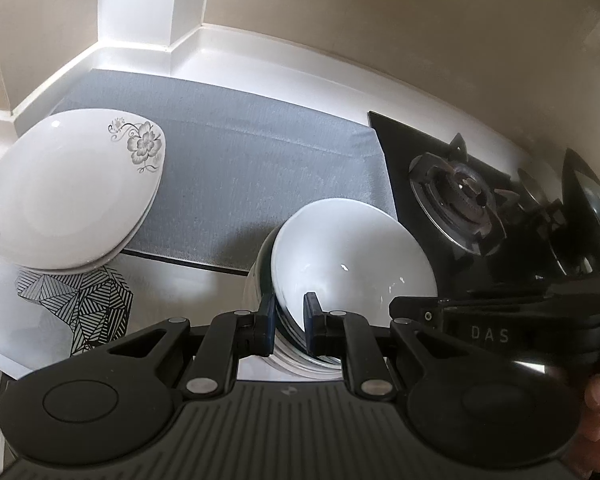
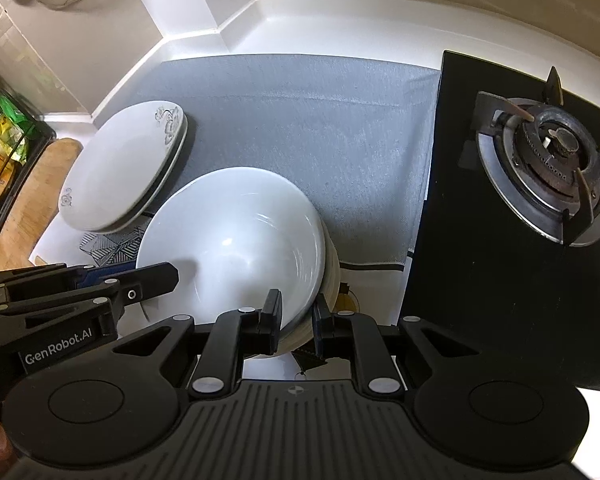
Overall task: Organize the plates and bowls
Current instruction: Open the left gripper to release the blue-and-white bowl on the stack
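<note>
Both claws angle steeply down, left claw [image 1: 287, 322] and right claw [image 2: 296, 320] clamped tight on opposite rims of the bowls [image 2: 236, 236].

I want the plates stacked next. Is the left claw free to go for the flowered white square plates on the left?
Probably not yet: the left claw is shut on the stacked white bowls' rim. The flowered white square plates lie unobstructed.

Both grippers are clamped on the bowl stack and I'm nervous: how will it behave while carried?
The bowl stack looks glazed, so probably slippery in the right gripper and left gripper. Several nested bowls: likely heavy and breakable. Held only at the rims, they might shift.
</note>
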`<state>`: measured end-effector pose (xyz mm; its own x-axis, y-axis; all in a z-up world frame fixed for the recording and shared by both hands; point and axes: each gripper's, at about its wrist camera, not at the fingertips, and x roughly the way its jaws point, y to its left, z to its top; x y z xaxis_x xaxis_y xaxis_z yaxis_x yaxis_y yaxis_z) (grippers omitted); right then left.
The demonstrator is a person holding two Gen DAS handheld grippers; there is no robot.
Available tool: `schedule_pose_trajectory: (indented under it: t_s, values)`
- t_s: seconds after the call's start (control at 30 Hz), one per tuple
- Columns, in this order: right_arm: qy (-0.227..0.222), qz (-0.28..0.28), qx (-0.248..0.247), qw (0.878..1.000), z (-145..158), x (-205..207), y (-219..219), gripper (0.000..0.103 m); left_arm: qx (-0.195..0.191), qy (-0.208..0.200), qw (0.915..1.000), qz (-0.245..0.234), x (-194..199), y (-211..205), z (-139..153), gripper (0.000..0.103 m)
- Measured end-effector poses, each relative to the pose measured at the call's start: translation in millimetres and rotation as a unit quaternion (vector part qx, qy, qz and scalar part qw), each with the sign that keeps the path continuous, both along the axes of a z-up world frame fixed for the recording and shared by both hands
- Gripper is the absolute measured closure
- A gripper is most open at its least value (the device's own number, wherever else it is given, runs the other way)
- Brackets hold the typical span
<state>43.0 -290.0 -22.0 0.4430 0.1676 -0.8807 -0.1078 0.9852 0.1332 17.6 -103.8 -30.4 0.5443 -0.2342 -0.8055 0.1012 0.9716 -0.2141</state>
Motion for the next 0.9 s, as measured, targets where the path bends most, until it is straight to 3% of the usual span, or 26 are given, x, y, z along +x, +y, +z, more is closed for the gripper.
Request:
schedule_pose_trajectory:
  t_s: [0.47, 0.9]
  values:
    - [0.012, 0.012, -0.035, 0.999, -1, 5, 12, 0.086, -0.016, 0.01, 0.9998, 0.008, 3, 3, -6, 0.088]
    - [0.008, 0.025, -0.057, 0.998, -9, 8, 16, 0.084, 0.033, -0.009, 0.9994, 0.008, 1, -11, -5, 0.088]
